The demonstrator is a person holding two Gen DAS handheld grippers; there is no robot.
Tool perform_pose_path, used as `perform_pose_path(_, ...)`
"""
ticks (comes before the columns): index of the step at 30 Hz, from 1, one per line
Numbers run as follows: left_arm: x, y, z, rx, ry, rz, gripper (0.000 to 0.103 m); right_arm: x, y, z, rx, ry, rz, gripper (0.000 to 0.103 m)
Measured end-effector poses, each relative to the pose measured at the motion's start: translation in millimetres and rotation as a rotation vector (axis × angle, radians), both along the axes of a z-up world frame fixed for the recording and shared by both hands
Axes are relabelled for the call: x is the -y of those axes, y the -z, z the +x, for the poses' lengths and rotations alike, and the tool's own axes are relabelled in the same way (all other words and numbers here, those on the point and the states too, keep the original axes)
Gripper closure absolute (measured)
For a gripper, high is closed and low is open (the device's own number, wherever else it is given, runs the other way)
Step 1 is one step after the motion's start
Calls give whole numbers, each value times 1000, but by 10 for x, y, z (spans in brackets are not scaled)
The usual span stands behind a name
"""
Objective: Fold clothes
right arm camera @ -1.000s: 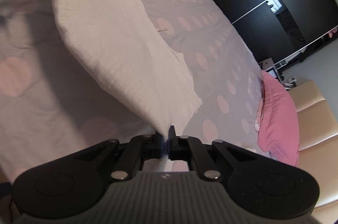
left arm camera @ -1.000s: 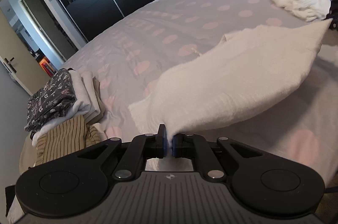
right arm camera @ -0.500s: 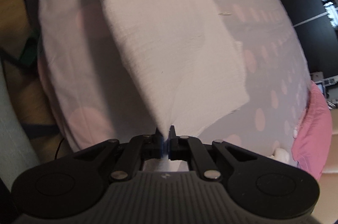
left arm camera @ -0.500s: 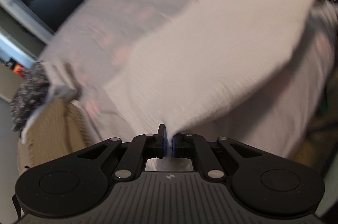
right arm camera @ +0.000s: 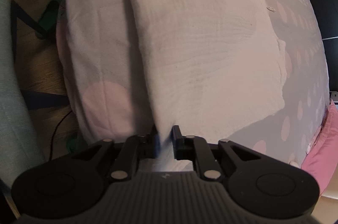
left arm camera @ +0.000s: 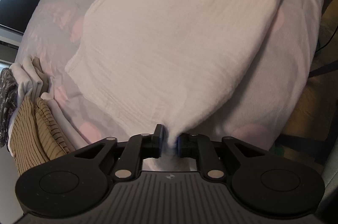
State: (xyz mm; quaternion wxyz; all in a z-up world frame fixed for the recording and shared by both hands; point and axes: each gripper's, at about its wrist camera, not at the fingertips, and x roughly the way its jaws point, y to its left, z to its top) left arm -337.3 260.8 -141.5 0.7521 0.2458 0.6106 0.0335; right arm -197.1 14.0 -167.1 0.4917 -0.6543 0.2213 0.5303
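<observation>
Left wrist view: the left gripper (left arm camera: 169,140) is pointed steeply down at the near edge of the bed (left arm camera: 295,80), so mostly fabric is seen.
Left jaws: a narrow gap is shown and it's opening right now; a bunched corner of the white cloth (left arm camera: 179,38) is still sitting between the blue pads (left arm camera: 158,142), though a firm pinch isn't seen anymore.
Cloth: it's spread flat over the dotted bedspread, running from the near edge toward the far side, folded double by the look of the layered hem on its left.
Left side stuff: a stack of folded clothes (left arm camera: 31,84) is parked at the near left of the bed, with a striped tan garment (left arm camera: 31,131) hanging just below it.
Right wrist view: same cloth (right arm camera: 200,44) is seen from its other near corner, with the right gripper (right arm camera: 164,142) also aimed down at the bed (right arm camera: 88,50) edge.
Right jaws: slightly apart and opening too; the cloth corner is threaded between them, loosely as far as can be told.
Far right: a pink pillow (right arm camera: 321,139) is glimpsed at the bed's end.
Floor: wooden boards (right arm camera: 31,2) are visible past the mattress edge on the left.
</observation>
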Motion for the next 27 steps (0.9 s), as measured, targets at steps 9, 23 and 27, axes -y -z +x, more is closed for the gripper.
perform_pose_path(9, 63, -316, -15, 148, 6, -46, 73, 22, -317, -105, -59, -8, 151, 59)
perform_pose_path(23, -208, -906, 322, 312, -164, -222, 58, -72, -746, 236, -232, 250, 378, 26)
perform_pose_path(27, -202, -1070, 346, 340, -129, -205, 56, -209, -749, 290, -242, 266, 384, 26)
